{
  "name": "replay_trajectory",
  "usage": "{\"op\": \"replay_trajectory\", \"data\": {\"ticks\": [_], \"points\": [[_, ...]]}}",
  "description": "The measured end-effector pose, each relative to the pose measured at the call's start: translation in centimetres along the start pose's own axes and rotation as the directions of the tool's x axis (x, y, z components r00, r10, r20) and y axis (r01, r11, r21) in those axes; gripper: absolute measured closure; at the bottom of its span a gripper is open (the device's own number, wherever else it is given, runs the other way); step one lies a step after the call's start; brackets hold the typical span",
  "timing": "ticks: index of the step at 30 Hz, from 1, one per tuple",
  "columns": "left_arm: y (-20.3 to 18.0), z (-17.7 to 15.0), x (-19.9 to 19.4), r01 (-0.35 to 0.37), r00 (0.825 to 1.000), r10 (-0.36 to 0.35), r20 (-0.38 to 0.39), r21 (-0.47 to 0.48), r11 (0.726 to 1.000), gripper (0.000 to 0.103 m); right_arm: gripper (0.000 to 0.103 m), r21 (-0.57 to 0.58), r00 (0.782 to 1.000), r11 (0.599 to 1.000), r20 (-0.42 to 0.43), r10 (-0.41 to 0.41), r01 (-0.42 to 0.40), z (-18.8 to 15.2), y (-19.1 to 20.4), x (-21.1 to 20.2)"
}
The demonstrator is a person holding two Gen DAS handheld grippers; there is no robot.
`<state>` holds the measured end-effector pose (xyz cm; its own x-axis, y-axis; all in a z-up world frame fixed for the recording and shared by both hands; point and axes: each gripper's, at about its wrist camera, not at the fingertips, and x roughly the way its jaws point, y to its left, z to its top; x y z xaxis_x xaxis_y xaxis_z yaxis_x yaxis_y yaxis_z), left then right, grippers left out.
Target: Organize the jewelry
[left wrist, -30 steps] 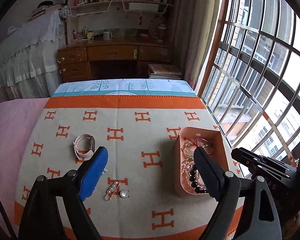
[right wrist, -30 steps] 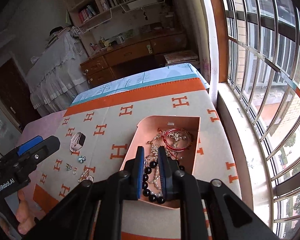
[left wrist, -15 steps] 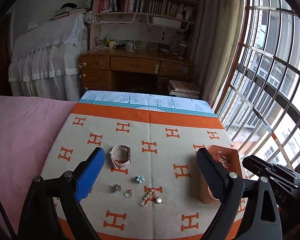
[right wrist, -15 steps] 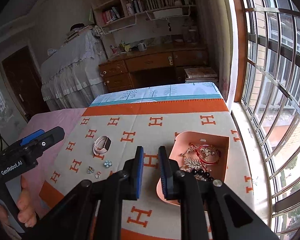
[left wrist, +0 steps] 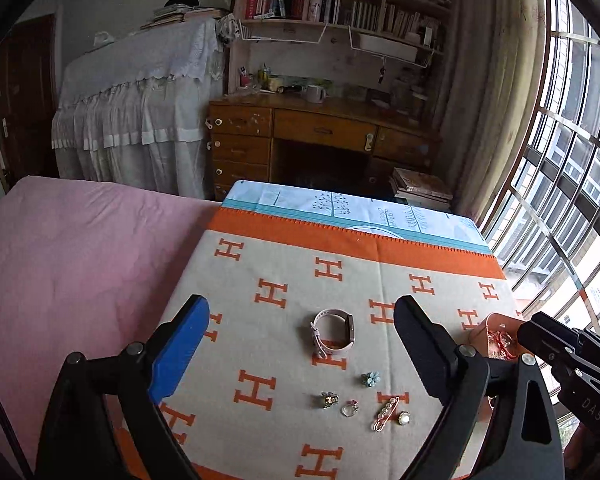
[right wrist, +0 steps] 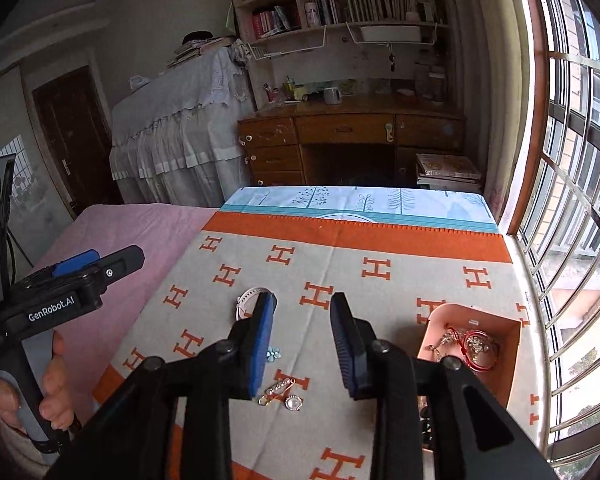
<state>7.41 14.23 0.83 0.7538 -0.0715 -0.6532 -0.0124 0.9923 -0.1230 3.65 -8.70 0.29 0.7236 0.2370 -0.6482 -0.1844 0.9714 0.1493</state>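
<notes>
A pink watch (left wrist: 334, 332) lies on the H-patterned blanket (left wrist: 300, 280); in the right wrist view (right wrist: 247, 300) my left finger partly hides it. Near the front lie a blue flower stud (left wrist: 370, 379), a small charm (left wrist: 329, 399), a ring (left wrist: 349, 408), a pearl pin (left wrist: 385, 413) and a round stud (left wrist: 404, 418). A pink tray (right wrist: 512, 360) at the right holds a red bracelet (right wrist: 476, 348) and chains. My left gripper (left wrist: 300, 332) is open and empty above the watch. My right gripper (right wrist: 302, 344) is open and empty above the pin (right wrist: 277, 391).
A pink bed sheet (left wrist: 80, 260) lies left of the blanket. A wooden desk (left wrist: 320, 140) and bookshelves stand beyond the far edge. Barred windows (left wrist: 572, 200) run along the right side. The left gripper's body (right wrist: 60, 292) shows at the left of the right wrist view.
Both grippers have swung left, away from the pink tray and toward the loose items. The right gripper has opened from nearly shut.
</notes>
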Motion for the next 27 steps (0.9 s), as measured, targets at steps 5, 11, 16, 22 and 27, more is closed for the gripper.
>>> {"op": "replay_trajectory", "data": {"ticks": [5,11,16,22,27], "points": [[3.2,1.1,3.1,-0.026,0.998,0.023,-0.054,-0.042,0.999,0.011,0.073,-0.015,0.998,1.0,-0.053,0.023,-0.023,0.5,1.8,2.9],[4.8,0.4,9.7,0.009,0.978,-0.028,-0.205,-0.094,0.996,0.011,0.073,0.032,0.985,0.998,-0.159,0.061,-0.057,0.5,2.1,7.3],[4.0,-1.8,15.4,0.047,0.939,-0.083,-0.334,-0.114,0.992,0.011,0.073,0.058,0.962,0.997,-0.263,0.073,-0.06,-0.3,1.7,10.9],[2.4,-3.6,19.7,0.066,0.907,-0.101,-0.408,-0.098,0.993,0.011,0.073,0.1,0.927,0.993,-0.365,0.091,-0.058,-1.5,0.7,14.4],[1.3,-4.4,21.9,0.066,0.884,-0.095,-0.457,-0.079,0.995,0.021,0.073,0.126,0.906,0.99,-0.409,0.111,-0.065,-2.4,-0.1,15.6]]}}
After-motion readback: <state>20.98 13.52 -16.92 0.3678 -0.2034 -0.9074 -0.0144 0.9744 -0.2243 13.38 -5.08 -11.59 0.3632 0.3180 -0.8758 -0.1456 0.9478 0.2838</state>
